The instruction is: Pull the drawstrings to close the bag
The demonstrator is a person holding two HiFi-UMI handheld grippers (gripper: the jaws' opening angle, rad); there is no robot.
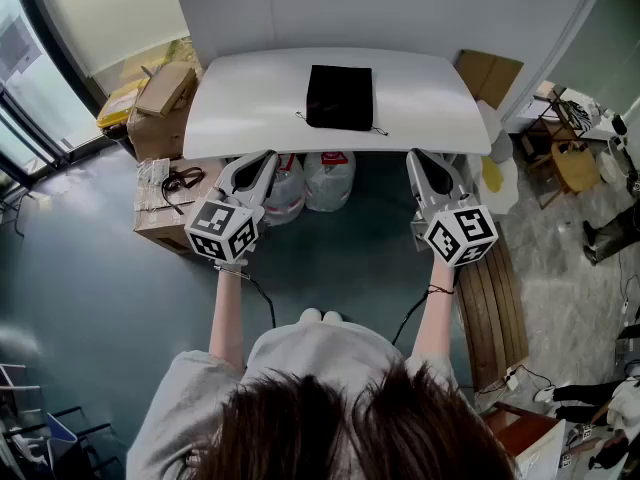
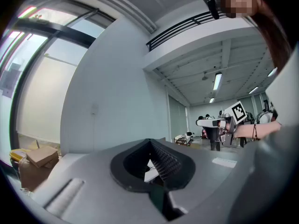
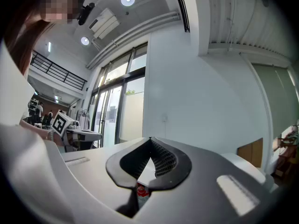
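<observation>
A black drawstring bag lies flat on the middle of the white table. Its thin cords show at the near edge, one at the left and one at the right. My left gripper is held level in front of the table's near edge, left of the bag, jaws shut and empty. My right gripper is level at the near edge to the right of the bag, also shut on nothing. Neither touches the bag or the cords.
Cardboard boxes stand at the table's left end, and another box sits on the floor. Large water bottles stand under the table. Wooden slats lie on the floor at my right, with flat cardboard behind.
</observation>
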